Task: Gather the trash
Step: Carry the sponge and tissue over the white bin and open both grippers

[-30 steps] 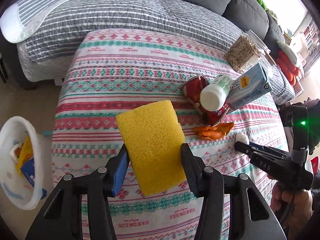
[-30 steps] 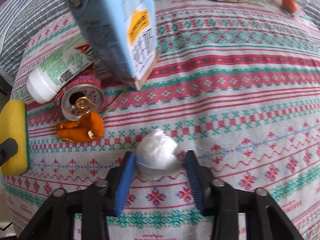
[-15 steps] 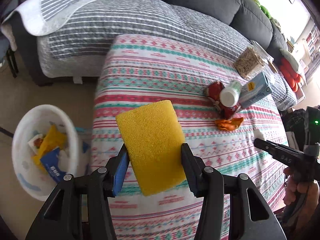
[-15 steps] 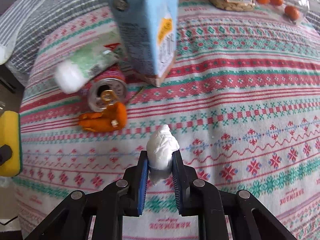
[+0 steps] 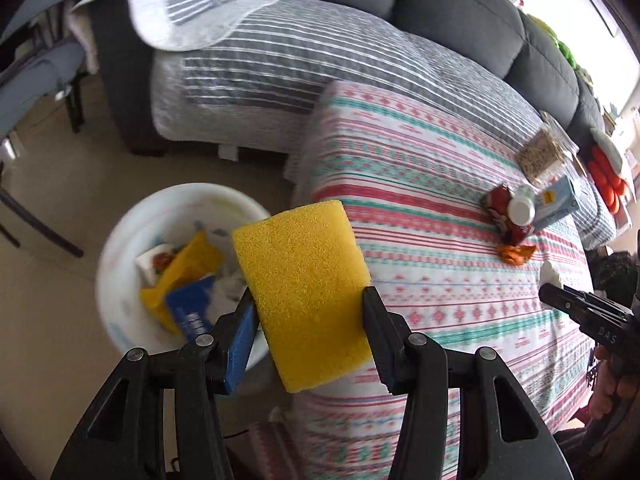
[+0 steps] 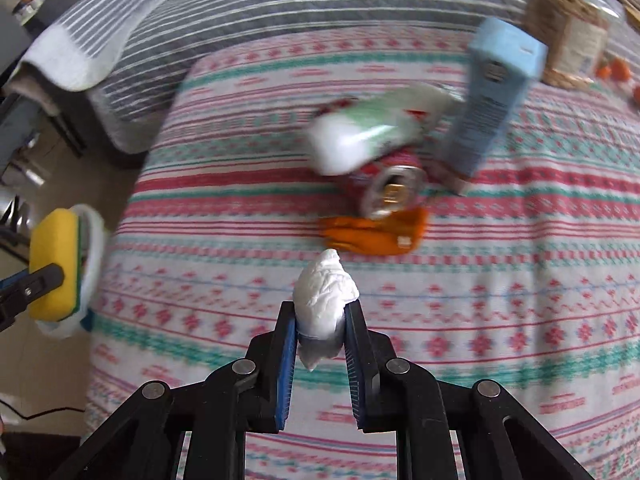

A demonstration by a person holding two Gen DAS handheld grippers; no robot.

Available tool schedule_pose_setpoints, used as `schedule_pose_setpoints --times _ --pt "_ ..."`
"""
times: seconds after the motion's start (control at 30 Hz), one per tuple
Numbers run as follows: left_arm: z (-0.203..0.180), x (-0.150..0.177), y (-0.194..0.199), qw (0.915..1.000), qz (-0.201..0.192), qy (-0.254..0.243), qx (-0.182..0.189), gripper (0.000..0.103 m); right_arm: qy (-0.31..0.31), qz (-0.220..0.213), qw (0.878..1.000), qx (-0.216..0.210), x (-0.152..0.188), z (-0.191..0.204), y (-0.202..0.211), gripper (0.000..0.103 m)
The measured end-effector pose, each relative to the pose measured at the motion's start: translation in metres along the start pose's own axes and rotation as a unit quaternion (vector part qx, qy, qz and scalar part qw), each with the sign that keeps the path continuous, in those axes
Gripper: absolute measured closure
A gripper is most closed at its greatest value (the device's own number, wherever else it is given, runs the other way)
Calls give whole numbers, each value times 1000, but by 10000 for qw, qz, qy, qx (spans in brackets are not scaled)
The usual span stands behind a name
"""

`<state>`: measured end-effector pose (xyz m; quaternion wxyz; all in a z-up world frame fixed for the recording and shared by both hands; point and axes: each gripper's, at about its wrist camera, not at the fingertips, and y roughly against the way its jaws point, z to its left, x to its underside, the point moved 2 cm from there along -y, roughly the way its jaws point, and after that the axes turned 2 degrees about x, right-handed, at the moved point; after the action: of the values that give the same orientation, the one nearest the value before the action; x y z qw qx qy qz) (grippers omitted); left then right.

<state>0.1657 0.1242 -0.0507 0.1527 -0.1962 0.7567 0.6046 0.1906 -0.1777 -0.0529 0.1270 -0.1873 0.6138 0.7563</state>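
My left gripper (image 5: 308,304) is shut on a yellow sponge (image 5: 302,284), held above the table's left edge beside a white bin (image 5: 132,232) on the floor; the bin holds wrappers. My right gripper (image 6: 320,310) is shut on a crumpled white tissue wad (image 6: 325,292), lifted a little off the patterned tablecloth (image 6: 240,240). Behind the wad lie an orange peel (image 6: 376,232), a red can (image 6: 392,192), a white bottle (image 6: 372,132) and a blue carton (image 6: 488,96). The right wrist view shows the sponge (image 6: 52,264) at far left, in front of the bin's rim.
A grey sofa (image 5: 440,12) with a striped blanket (image 5: 280,72) runs behind the table. A clear container of nuts (image 5: 540,154) and orange fruit (image 5: 608,184) stand at the table's far right. Chair legs (image 5: 36,220) stand on the floor at left.
My right gripper closed on the tissue wad and lifted it off the cloth. My left gripper carried the sponge leftward, off the table's edge toward the bin.
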Motion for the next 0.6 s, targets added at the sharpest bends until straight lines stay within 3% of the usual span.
schedule_pose_setpoints --times 0.43,0.57,0.6 --pt "77 2 11 9988 -197 392 -224 47 531 40 9980 -350 -2 80 -19 83" --pt "88 -2 1 9990 -122 329 -278 35 688 31 9967 -423 -6 104 -28 83" --pt "90 -1 0 9989 -89 331 -333 22 717 28 9964 -442 -6 108 -29 83"
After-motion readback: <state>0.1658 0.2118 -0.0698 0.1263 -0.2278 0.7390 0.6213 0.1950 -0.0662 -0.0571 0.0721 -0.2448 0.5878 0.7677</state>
